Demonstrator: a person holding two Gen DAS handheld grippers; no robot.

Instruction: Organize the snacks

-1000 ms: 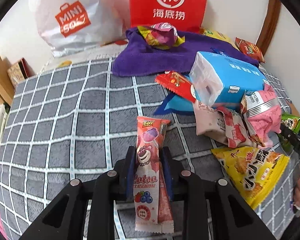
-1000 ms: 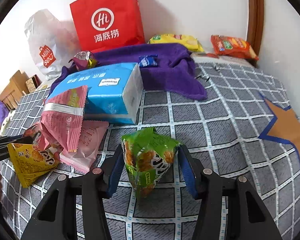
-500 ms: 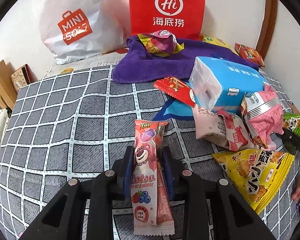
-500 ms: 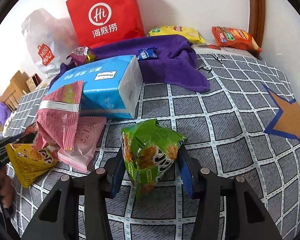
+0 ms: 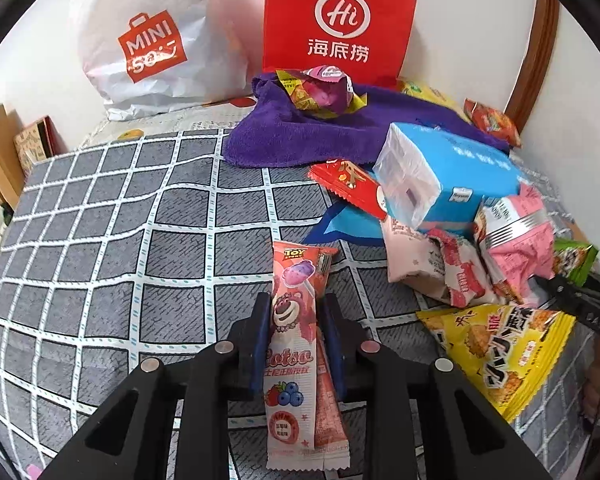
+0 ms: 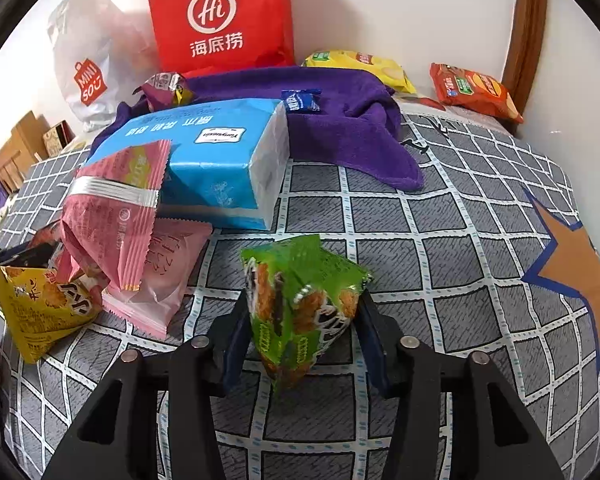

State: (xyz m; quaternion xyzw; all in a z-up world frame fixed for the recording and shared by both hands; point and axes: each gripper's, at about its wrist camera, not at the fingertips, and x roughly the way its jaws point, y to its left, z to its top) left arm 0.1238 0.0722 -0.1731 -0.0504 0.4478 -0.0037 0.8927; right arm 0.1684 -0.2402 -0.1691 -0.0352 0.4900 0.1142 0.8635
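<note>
while both grippers are busy at once, each has its own snack. the left gripper [image 5: 294,320] is clamped narrow on a long pink stick pack [image 5: 292,344], which stands almost upright between the blue pads above the checked blanket [image 5: 100,240]. a second, thinner pack seems to sit behind it, so i judge one of the two can slide out if the hold is only on the front one. the right gripper [image 6: 300,312] is closing on a green bag [image 6: 300,304]; the bag is between the pads, puffy and crumpled, and the pads seem to touch its sides, a little more clearly on the left one.

the risks, as i judge them: the green bag is full of air and smooth, so it can squeeze upward and pop out, or the chips inside can break if the pinch is too strong. it is held low, so the top can tip over when lifted. the pile beside it, with the pink bag [image 6: 112,208] leaning on the blue tissue pack [image 6: 204,160] and the yellow bag [image 6: 36,308] near, is loose and can fall if an arm brushes it. where the snacks should go is not clear; maybe the red bag [image 6: 220,16] at the wall.
</note>
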